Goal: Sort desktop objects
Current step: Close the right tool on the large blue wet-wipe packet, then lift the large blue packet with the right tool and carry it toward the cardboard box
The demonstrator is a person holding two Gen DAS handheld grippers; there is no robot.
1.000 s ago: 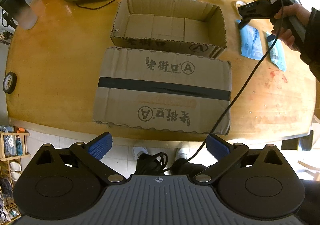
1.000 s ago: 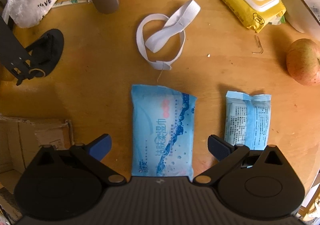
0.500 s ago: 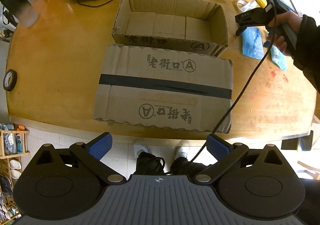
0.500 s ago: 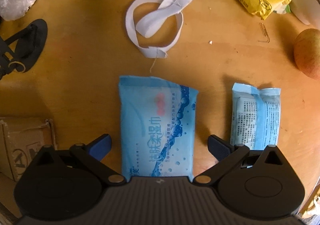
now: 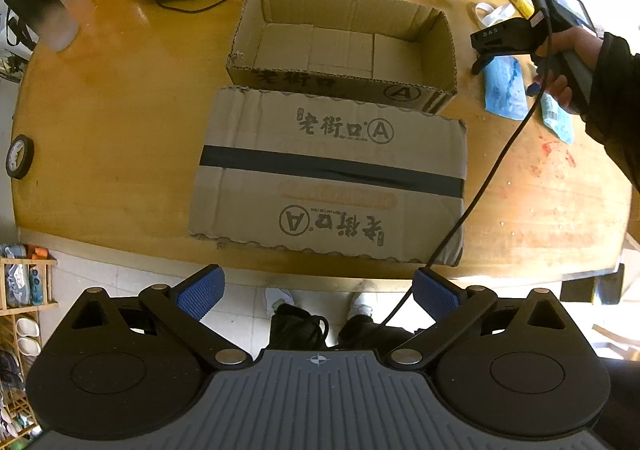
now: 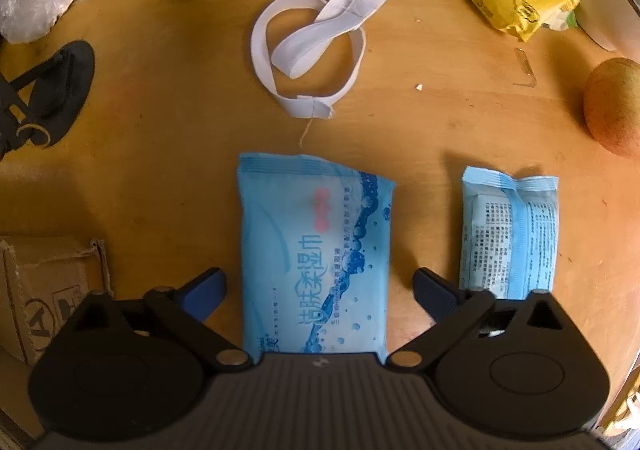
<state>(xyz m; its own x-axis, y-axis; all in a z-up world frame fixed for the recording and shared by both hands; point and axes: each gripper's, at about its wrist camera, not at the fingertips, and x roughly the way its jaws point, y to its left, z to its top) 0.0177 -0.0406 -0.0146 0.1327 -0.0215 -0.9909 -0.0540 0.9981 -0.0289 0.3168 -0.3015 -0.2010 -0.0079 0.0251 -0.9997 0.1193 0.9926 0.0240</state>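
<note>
Wooden tabletop (image 6: 140,154) carries a blue wet-wipe pack (image 6: 316,250), flat, glossy, printed with bubbles, lying lengthwise between the wide-spread fingers of the right gripper (image 6: 318,284). A smaller blue packet (image 6: 508,238) sits at 3 o'clock of it, a white elastic band (image 6: 316,50) at 12. Compared with a second ago, the pack fills more of the view. The left gripper (image 5: 318,290), also wide, hovers off the table edge facing an open cardboard box (image 5: 340,46).

Bright daylight glaring off the wooden table (image 5: 100,98) far beyond the left fingers; dimmer, amber-tinted right view; sharp throughout; strong fisheye bending at edges, black corners.
</note>
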